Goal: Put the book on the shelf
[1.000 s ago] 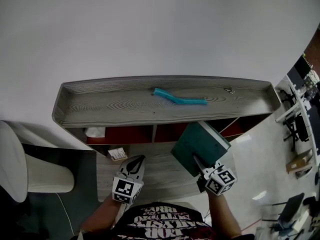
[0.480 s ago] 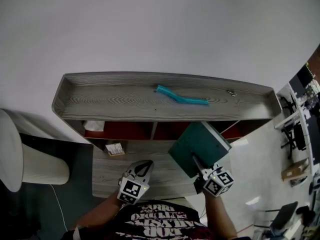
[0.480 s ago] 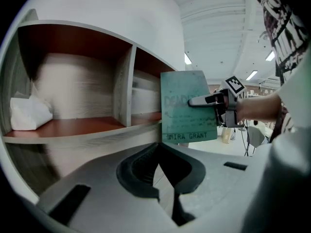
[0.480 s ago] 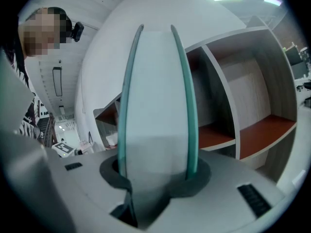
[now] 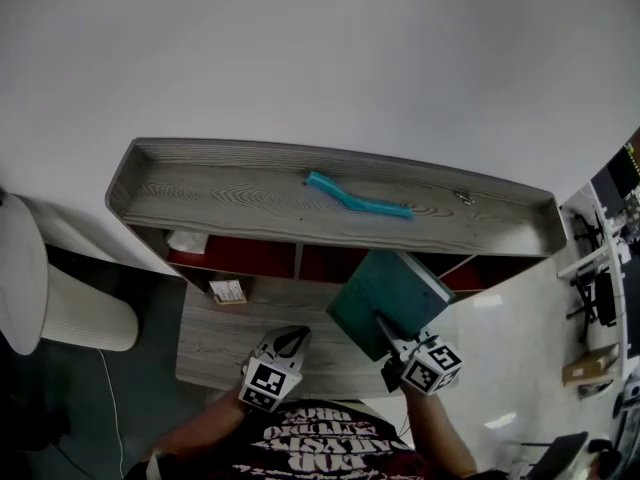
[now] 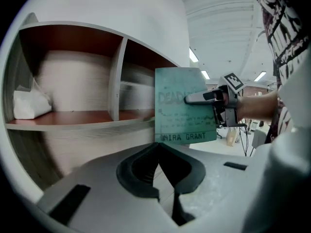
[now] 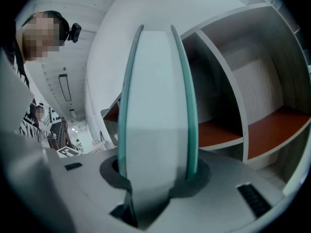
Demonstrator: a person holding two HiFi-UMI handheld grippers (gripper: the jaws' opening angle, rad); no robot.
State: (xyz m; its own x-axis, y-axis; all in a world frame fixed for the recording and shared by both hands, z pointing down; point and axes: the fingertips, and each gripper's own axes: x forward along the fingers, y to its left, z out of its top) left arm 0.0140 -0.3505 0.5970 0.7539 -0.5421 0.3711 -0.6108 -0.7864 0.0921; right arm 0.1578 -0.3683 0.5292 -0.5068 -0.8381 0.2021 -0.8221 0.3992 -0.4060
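1. Looking down through the head view, I see the right gripper clenched on the book, at the corner nearest to me.
2. The book is in the air in front of the shelf, before its right-hand compartments. It is tilted and not yet inside any compartment.
3. In the right gripper view the book stands upright between the jaws of the right gripper. Its page edge faces the camera, and one teal cover lies against each pad.
4. In the left gripper view the book shows its teal printed cover. The right gripper grips it from the right side, and the shelf is behind it.
5. The left gripper is closed and empty. In its own view the left gripper has its tips together with nothing between them.
6. The left gripper hovers over the lower board, to the left of the book and apart from it.
7. The shelf is grey wood, and the floors of its compartments are red-brown.
8. On the top of the shelf lies a teal strip. A small metal thing lies near the right end; I cannot tell what it is.
9. A white wad sits in the left compartment, against its left wall.
10. A small card lies on the lower board, near its back left part.
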